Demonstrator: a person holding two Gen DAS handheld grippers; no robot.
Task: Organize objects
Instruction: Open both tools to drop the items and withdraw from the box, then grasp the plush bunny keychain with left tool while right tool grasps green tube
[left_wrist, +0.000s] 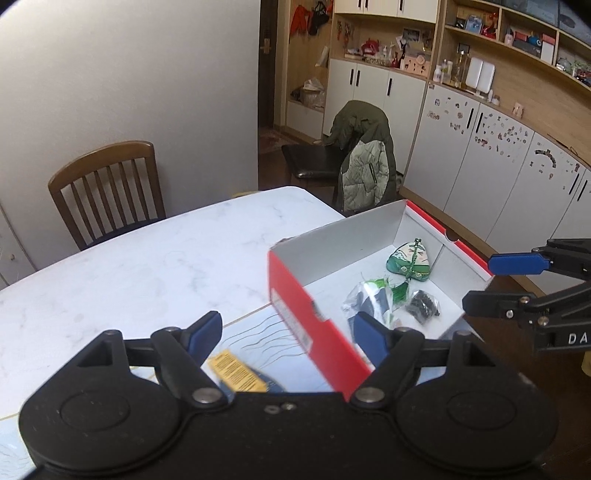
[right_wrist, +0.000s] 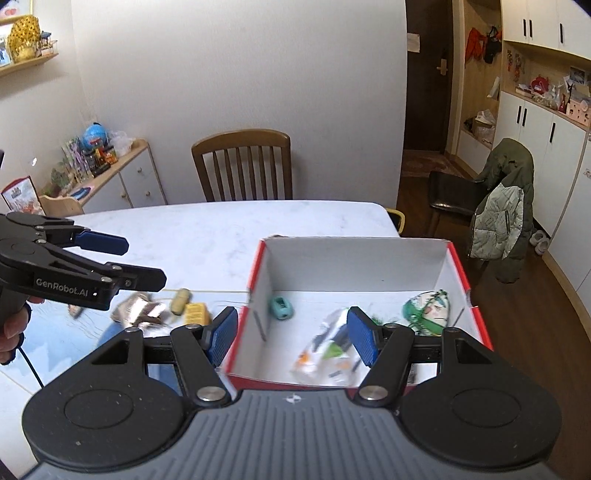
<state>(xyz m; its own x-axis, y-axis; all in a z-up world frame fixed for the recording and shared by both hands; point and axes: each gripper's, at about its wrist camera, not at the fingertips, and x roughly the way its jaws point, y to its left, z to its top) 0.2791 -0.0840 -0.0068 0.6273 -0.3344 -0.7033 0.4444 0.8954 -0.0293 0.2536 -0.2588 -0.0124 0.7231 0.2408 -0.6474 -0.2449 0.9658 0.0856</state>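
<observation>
1. We face a white marble table (right_wrist: 207, 229) in a room with a wooden chair (right_wrist: 243, 162) against the wall, white cabinets (left_wrist: 491, 162) along one side and a jacket (left_wrist: 365, 166) draped over a second chair.
2. A red box (right_wrist: 458, 273) with a white inside sits open on the table, near its right edge.
3. In the box we see a green pouch (left_wrist: 410, 260) towards the far wall, a clear packet (left_wrist: 367, 301) nearer the middle, a small black bag (left_wrist: 423, 306) just beside the packet, and a teal item (right_wrist: 281, 308) by the left wall.
4. Left of the box, on a pale blue mat (left_wrist: 273, 339), lie a yellow card (right_wrist: 197, 313), a tan oblong piece (right_wrist: 180, 300) and a crumpled brown-and-silver wrapper (right_wrist: 138, 312); motion blur keeps us from naming them closer.
5. Our left gripper (left_wrist: 288, 328) hangs over the box's near left wall, jaws spread wide, nothing between them.
6. Our right gripper (right_wrist: 291, 332) hovers above the box's near end, jaws equally wide and empty, the packet below them.
</observation>
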